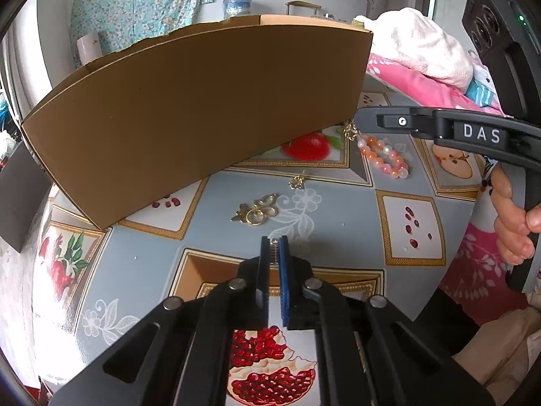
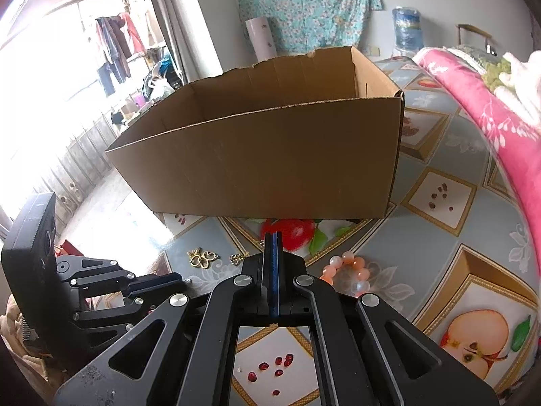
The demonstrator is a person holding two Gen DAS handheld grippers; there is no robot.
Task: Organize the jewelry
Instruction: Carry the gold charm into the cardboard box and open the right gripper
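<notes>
**Jewelry loose on counter, box contents unseen**

An open cardboard box (image 2: pixel 257 155) is set on the patterned counter (image 1: pixel 338 182); its top flaps are torn off, and only bare inner walls are seen from the right wrist view, the floor being hidden. All visible jewelry is laid outside it. A gold pendant (image 1: pixel 256 210) is seen in front of the box, a smaller gold charm (image 1: pixel 296 181) just beyond it, and a pink bead bracelet (image 1: pixel 383 156) off the box's right corner. The left gripper (image 1: pixel 274 244) is held near the pendant, jaws nearly pressed together with a small metallic piece seemingly pinched at the tips. The right gripper (image 2: pixel 273 237) is pressed fully together, nothing held, with its tip in front of the box and the bracelet just to its right.
</notes>
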